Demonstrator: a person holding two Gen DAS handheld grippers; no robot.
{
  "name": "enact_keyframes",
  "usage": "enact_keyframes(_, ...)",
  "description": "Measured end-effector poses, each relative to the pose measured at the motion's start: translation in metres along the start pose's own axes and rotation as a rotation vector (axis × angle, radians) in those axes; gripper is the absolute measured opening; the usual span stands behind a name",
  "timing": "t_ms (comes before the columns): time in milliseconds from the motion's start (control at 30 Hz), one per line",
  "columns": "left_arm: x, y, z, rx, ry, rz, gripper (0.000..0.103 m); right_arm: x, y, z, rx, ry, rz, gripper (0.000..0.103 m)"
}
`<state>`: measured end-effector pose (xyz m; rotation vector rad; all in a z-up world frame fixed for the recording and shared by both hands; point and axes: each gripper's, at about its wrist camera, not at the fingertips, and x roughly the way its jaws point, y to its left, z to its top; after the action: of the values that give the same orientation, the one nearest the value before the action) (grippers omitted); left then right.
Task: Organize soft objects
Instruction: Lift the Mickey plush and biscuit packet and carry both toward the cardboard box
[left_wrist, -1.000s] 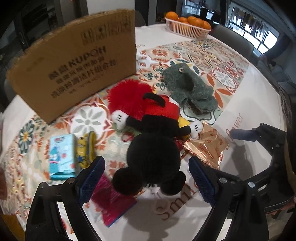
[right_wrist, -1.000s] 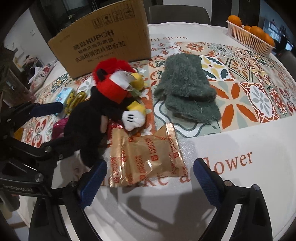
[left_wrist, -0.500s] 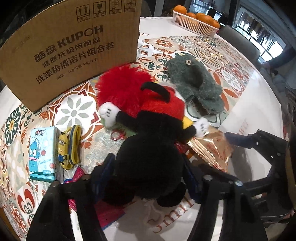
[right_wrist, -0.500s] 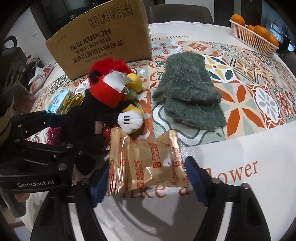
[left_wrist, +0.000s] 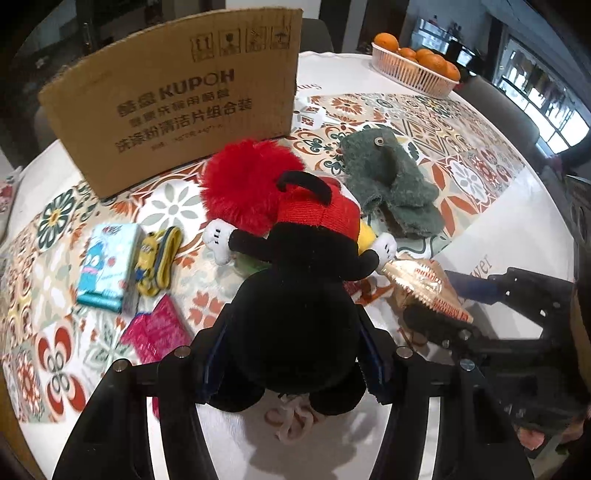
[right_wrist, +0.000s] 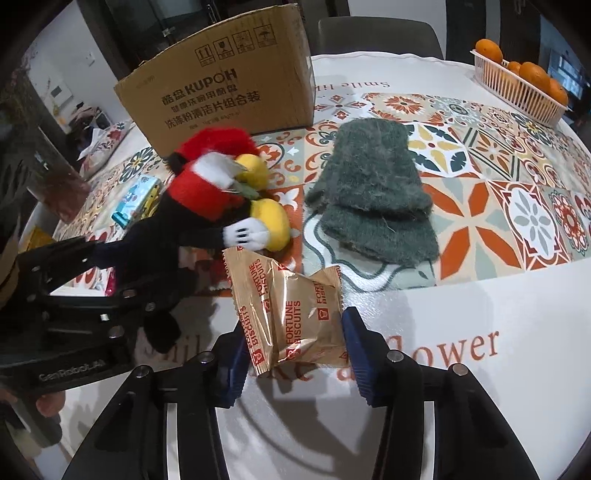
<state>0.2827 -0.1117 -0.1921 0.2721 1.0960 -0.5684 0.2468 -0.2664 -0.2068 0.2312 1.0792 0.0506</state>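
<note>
Left gripper (left_wrist: 291, 354) and right gripper (right_wrist: 293, 354), both angled steeply downward, side by side, jaws closing.

Black mouse plush (left_wrist: 295, 317) in red shorts between the left tongs, fluffy red pom (left_wrist: 243, 184) beyond it. Gold-brown biscuit packet (right_wrist: 295, 310) with red lettering between the right tongs, shaggy dark-green mittens (right_wrist: 373, 195) beyond on orange-teal patterned tablecloth (right_wrist: 480, 162).

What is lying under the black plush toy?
Under the black plush toy, a green scrap and a gold biscuit packet edge peek out on the tablecloth; the rest beneath is covered.
</note>
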Motion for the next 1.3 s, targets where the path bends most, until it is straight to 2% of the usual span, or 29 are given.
enact_keyframes(100,-0.010,-0.003,-0.008,-0.022,-0.016,0.022,0.060,-0.004,-0.003,-0.002,-0.001,0.004,0.013,0.048)
enact_keyframes(200,-0.017,-0.006,-0.014,-0.060,-0.012,0.002,0.060,-0.012,-0.004,-0.004,-0.005,0.000,0.028,0.048)
enact_keyframes(300,-0.031,-0.011,-0.019,-0.082,-0.041,0.015,0.060,-0.024,-0.004,-0.004,-0.019,-0.015,0.039,0.048)
enact_keyframes(733,-0.095,-0.019,-0.009,-0.156,-0.205,0.047,0.060,-0.089,0.006,0.021,-0.073,-0.174,0.075,0.048)
enact_keyframes(1300,-0.165,0.009,0.019,-0.242,-0.418,0.213,0.060,-0.146,0.044,0.074,-0.193,-0.412,0.088,0.048)
